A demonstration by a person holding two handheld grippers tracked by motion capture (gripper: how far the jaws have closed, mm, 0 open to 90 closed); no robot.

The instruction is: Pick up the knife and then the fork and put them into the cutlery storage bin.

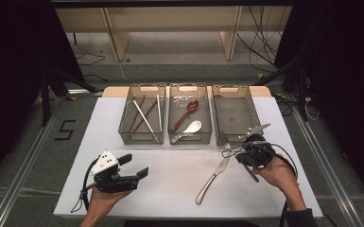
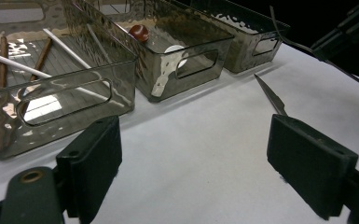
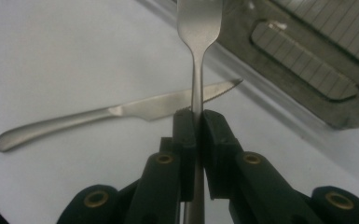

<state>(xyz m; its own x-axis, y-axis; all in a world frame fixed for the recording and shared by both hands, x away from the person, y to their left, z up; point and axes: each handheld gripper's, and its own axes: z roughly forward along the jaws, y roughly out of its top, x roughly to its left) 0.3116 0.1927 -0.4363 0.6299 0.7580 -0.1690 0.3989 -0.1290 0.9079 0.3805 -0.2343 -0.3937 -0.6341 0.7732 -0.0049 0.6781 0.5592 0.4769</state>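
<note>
At right of centre in the high view, the fork is pinched by its thin handle in the closed right hand-held gripper, beside the empty right basket. Slipping or swivelling is risked by so narrow a grip; the knife lies on the bench. The left hand-held gripper is held wide open and empty.

Fork tines cut off by top edge.

My right gripper sits at the table's right side, above my right hand, jaws pinched nearly together on a fork. My left gripper rests low at the near left, jaws spread wide with nothing between them.
</note>
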